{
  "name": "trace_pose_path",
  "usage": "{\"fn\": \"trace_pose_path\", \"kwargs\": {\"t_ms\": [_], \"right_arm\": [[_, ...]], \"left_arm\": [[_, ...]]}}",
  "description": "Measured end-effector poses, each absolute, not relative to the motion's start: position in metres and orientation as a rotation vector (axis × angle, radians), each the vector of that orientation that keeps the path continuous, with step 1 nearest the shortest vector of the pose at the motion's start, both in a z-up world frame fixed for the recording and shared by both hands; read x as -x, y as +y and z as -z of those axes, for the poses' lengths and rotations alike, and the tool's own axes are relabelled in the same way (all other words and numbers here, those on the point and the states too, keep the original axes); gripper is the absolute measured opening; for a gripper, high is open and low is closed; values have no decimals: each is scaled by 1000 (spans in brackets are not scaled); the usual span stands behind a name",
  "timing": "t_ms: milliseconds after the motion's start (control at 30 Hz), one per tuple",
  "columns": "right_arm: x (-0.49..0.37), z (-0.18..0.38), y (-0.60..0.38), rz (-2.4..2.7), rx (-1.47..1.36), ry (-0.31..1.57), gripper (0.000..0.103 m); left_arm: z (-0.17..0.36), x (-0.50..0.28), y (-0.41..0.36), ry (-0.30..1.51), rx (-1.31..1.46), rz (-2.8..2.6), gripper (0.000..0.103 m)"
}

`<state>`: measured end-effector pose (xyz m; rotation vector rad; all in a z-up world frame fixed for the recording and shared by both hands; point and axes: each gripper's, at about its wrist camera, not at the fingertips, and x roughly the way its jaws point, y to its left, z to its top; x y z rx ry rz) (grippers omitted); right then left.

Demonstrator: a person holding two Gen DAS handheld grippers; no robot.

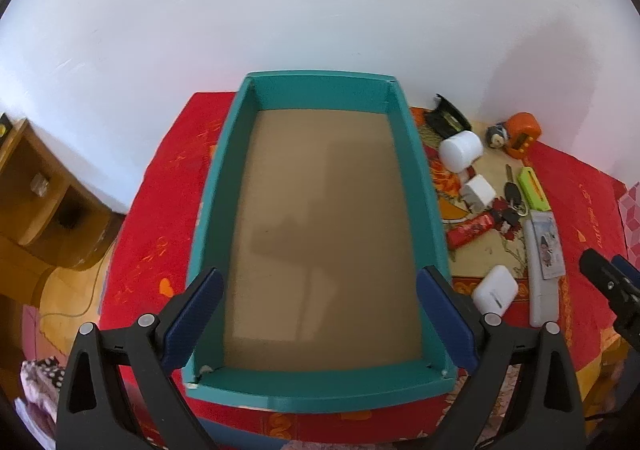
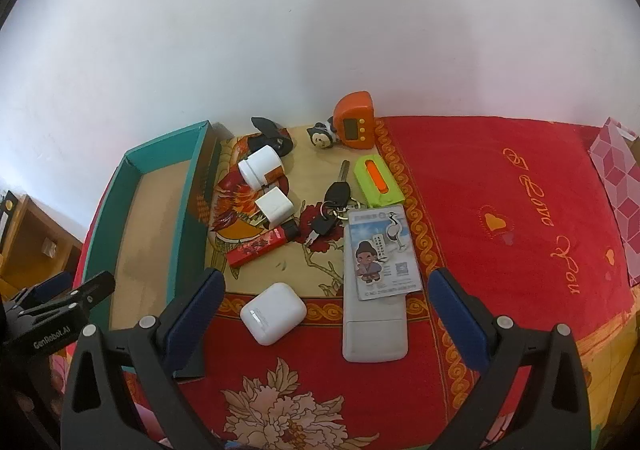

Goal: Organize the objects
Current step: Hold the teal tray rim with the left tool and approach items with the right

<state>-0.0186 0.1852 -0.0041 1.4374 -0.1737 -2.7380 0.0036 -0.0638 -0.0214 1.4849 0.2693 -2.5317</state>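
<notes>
A teal box (image 1: 216,209) with a bare brown floor sits on the red cloth, nothing inside. My left gripper (image 1: 320,278) hangs open above its near end, one finger over each long wall. Right of the box lie a white earbud case (image 2: 273,313), a white remote (image 2: 374,334) with a picture card (image 2: 382,254) on it, keys (image 2: 334,209), a green cutter (image 2: 378,181), a red lighter (image 2: 258,248), a white charger (image 2: 275,207) and a white bottle (image 2: 261,165). My right gripper (image 2: 326,274) is open above the case and remote, holding nothing.
An orange timer (image 2: 354,121), a panda figure (image 2: 323,134) and a black item (image 2: 272,135) stand by the white wall. The red cloth (image 2: 500,250) stretches right to a pink patterned bag (image 2: 616,177). A wooden shelf (image 1: 36,185) stands lower left.
</notes>
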Motion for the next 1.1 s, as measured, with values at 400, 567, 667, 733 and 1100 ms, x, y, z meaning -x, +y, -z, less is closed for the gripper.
{"fn": "trace_pose_path", "kwargs": {"t_ms": [400,567,667,733,1100], "right_arm": [[18,9,185,2737,-1466,-171,103],[17,9,184,2740,-1472,-171,103],[18,9,183,2738,-1473,-165,103],[18,9,182,2738,-1474,-160,103],[19,11,177,2737,-1488,-151,103]], "left_arm": [[39,-21,-111,316,-1463,2370,99],[52,-33,-128,353,-1454,2288,99],[59,-36,-135,367,-1462,2255,99],[65,-38,-138,380,-1471,2239,99],[97,-43,-139,445,-1569,2166,98]]}}
